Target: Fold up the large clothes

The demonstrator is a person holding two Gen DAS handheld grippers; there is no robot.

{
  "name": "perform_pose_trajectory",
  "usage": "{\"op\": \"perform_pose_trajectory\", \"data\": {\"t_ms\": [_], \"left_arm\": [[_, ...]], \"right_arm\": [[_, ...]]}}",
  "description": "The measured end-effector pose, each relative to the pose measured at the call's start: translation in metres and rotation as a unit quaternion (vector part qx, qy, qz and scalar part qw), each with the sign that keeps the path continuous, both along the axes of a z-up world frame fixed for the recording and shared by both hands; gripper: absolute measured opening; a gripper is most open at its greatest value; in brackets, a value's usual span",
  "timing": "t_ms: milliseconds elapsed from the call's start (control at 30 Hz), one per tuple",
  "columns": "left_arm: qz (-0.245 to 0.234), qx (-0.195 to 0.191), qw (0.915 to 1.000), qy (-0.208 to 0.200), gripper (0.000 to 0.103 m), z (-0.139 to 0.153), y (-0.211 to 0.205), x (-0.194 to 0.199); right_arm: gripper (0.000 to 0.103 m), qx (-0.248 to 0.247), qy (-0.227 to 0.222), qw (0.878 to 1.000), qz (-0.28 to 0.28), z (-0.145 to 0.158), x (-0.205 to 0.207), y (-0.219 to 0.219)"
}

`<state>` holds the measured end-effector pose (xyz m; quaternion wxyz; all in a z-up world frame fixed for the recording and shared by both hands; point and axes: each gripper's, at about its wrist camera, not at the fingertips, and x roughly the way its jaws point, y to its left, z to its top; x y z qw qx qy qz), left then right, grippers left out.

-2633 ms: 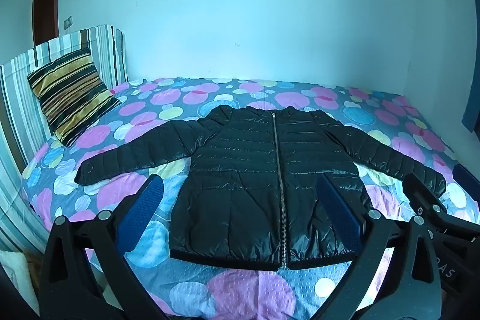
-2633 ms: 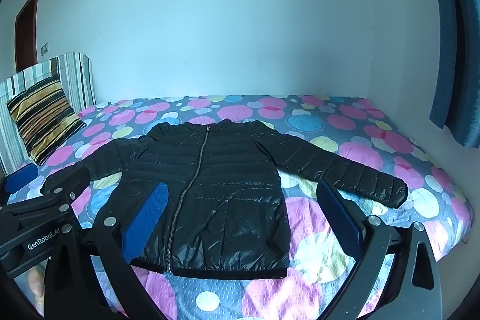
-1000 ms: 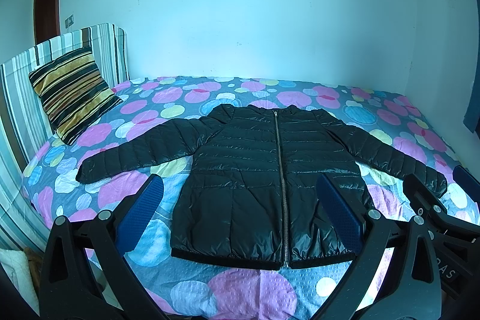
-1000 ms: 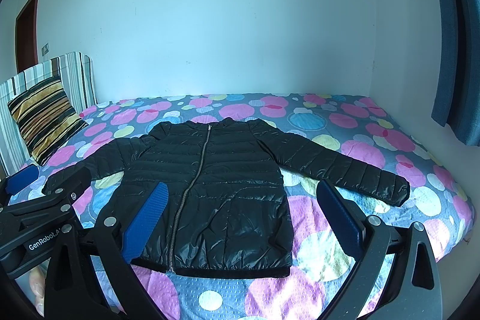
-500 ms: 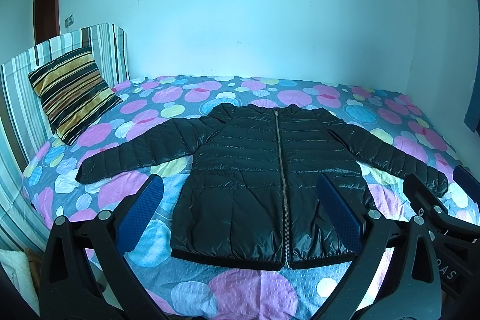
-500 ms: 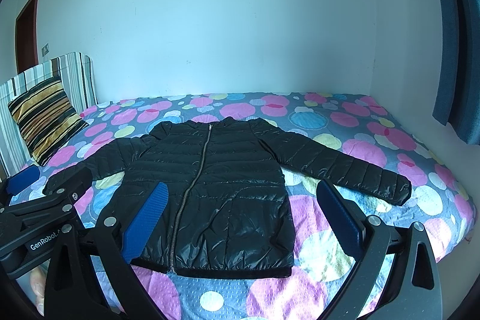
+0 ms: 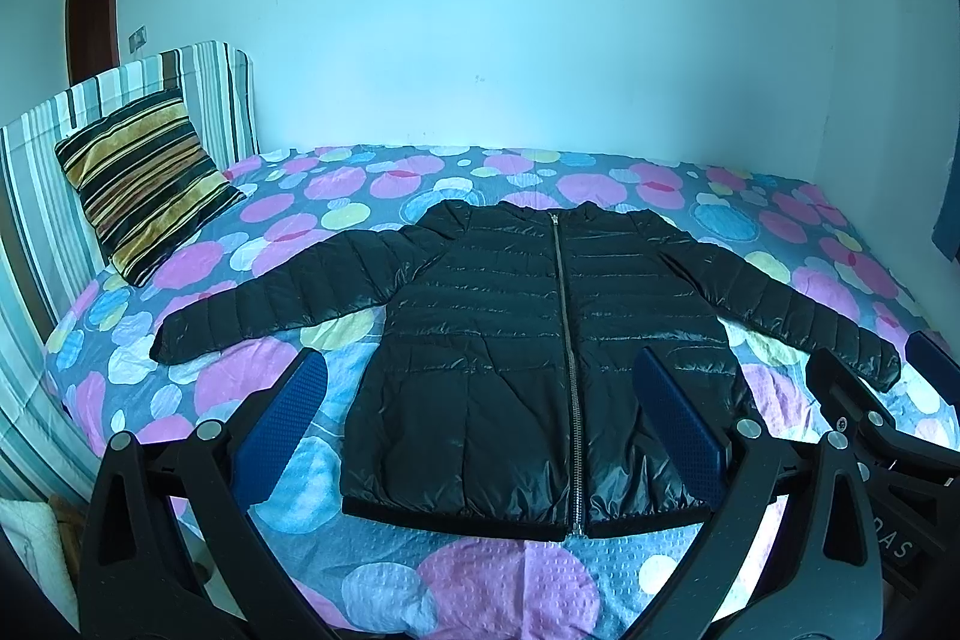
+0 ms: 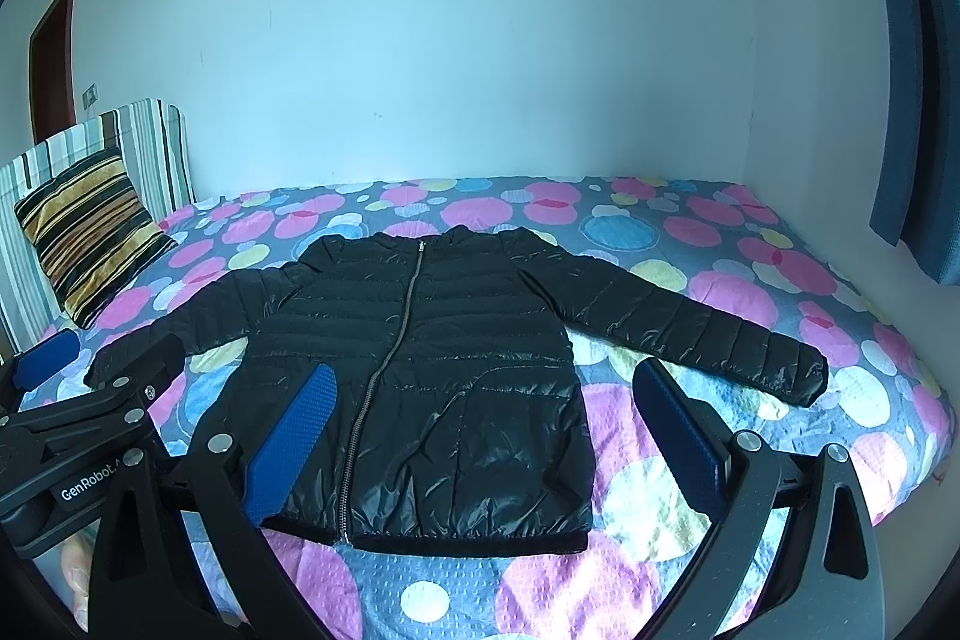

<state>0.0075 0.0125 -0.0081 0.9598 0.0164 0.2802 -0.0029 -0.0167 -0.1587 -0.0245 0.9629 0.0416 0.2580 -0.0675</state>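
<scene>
A black quilted jacket (image 7: pixel 510 340) lies flat and zipped on the bed, front up, both sleeves spread out to the sides; it also shows in the right wrist view (image 8: pixel 432 370). My left gripper (image 7: pixel 480 382) is open and empty, held in the air before the jacket's hem. My right gripper (image 8: pixel 480 394) is open and empty, also short of the hem. The right gripper's body shows at the left view's right edge (image 7: pixel 864 430), and the left gripper's body at the right view's left edge (image 8: pixel 90 436).
The bed (image 7: pixel 510 580) has a sheet with pink, blue and yellow dots. A striped pillow (image 7: pixel 144 184) leans on the striped headboard (image 7: pixel 36 196) at the left. A pale wall (image 7: pixel 480 10) stands behind; a blue curtain (image 8: pixel 912 70) hangs at the right.
Both grippers have drifted very slightly; the jacket sits a touch differently in each view. Nothing was taken hold of and the jacket has not moved.
</scene>
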Motion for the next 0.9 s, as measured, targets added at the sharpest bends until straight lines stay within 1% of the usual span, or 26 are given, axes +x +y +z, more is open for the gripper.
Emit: {"op": "perform_pose_trajectory", "data": {"t_ms": [233, 333, 433, 567, 633, 700, 767, 833, 900], "left_arm": [[0.000, 0.001, 0.9999, 0.014, 0.101, -0.009, -0.001, 0.011], [-0.001, 0.002, 0.9996, 0.026, 0.101, -0.016, -0.002, 0.020], [-0.009, -0.001, 0.9989, 0.046, 0.101, -0.026, -0.003, 0.034], [0.002, 0.008, 0.9969, 0.078, 0.101, -0.048, 0.003, 0.061], [0.019, 0.011, 0.9955, 0.092, 0.101, -0.057, 0.012, 0.076], [0.049, 0.019, 0.9929, 0.107, 0.101, -0.070, 0.028, 0.096], [0.084, 0.034, 0.9888, 0.118, 0.101, -0.083, 0.048, 0.116], [0.124, 0.054, 0.9825, 0.128, 0.101, -0.095, 0.068, 0.134], [0.173, 0.078, 0.9723, 0.136, 0.101, -0.108, 0.096, 0.154]], "right_arm": [[0.098, 0.006, 0.015, 1.000, 0.001, -0.005, 0.008, -0.002], [0.098, 0.008, 0.028, 1.000, 0.001, -0.011, 0.018, -0.002], [0.098, 0.012, 0.039, 0.999, 0.003, -0.018, 0.027, -0.004], [0.098, 0.033, 0.076, 0.997, -0.004, -0.039, 0.050, -0.018], [0.098, 0.045, 0.091, 0.995, -0.019, -0.055, 0.062, -0.031], [0.098, 0.056, 0.101, 0.993, -0.038, -0.066, 0.073, -0.049], [0.098, 0.061, 0.108, 0.991, -0.056, -0.076, 0.084, -0.067], [0.098, 0.062, 0.112, 0.988, -0.087, -0.086, 0.096, -0.096], [0.098, 0.062, 0.113, 0.984, -0.123, -0.095, 0.105, -0.130]]}}
